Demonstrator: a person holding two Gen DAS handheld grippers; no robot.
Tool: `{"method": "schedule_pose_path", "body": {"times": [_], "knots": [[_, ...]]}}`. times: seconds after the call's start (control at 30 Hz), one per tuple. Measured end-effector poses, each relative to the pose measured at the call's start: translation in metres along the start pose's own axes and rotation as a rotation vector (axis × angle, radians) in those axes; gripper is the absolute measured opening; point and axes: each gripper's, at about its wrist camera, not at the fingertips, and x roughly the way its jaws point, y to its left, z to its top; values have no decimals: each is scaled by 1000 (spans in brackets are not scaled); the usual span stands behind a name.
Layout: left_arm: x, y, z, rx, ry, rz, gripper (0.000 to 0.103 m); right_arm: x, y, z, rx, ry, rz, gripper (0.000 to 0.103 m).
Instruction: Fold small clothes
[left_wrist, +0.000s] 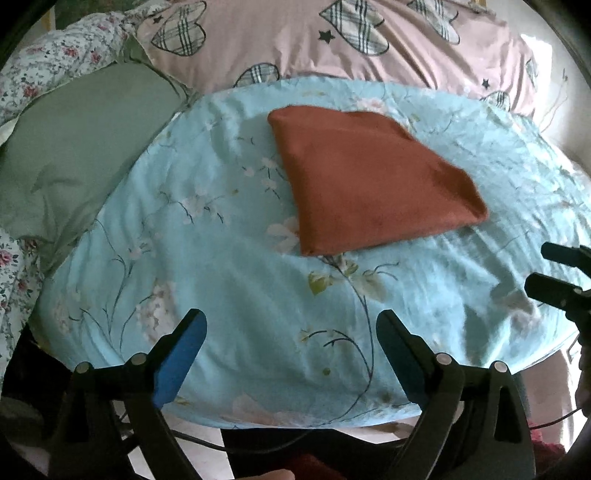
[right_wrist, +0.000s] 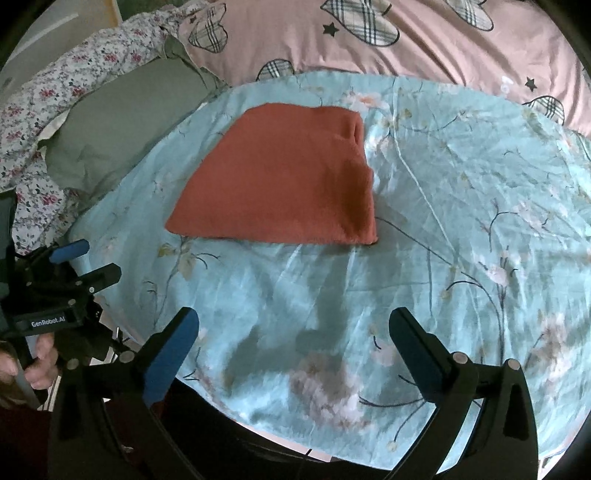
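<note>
Now, the fisheye rim cuts off both tools' bodies, and a hand (right_wrist: 35, 363) shows only in part on the handle at the edge. Left gripper (left_wrist: 291, 350) fingers spread wide, holding nothing; right gripper (right_wrist: 295, 345) likewise spread and empty. Folded rust-red cloth (left_wrist: 373, 181) lies flat on the pale blue floral sheet (left_wrist: 221, 280), well ahead of both. Beyond: green pillow (left_wrist: 85, 147), pink heart-print duvet (left_wrist: 369, 70).
</note>
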Motion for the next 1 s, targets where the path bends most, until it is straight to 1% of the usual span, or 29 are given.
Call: {"method": "schedule_pose_path", "body": {"times": [0.17, 0.33, 0.63, 0.8, 1.0], "knots": [[13, -4, 5, 21, 2, 19, 94, 14, -4, 4, 13, 24, 17, 103], [16, -9, 16, 29, -7, 37, 94, 17, -2, 15, -3, 20, 11, 103], [8, -12, 43, 39, -54, 64, 95, 5, 2, 43, -40, -29, -8, 103], [7, -14, 53, 40, -67, 86, 95, 9, 2, 50, -36, -23, -13, 103], [5, -12, 58, 18, -72, 79, 95, 15, 2, 56, -35, -13, -5, 103]]}}
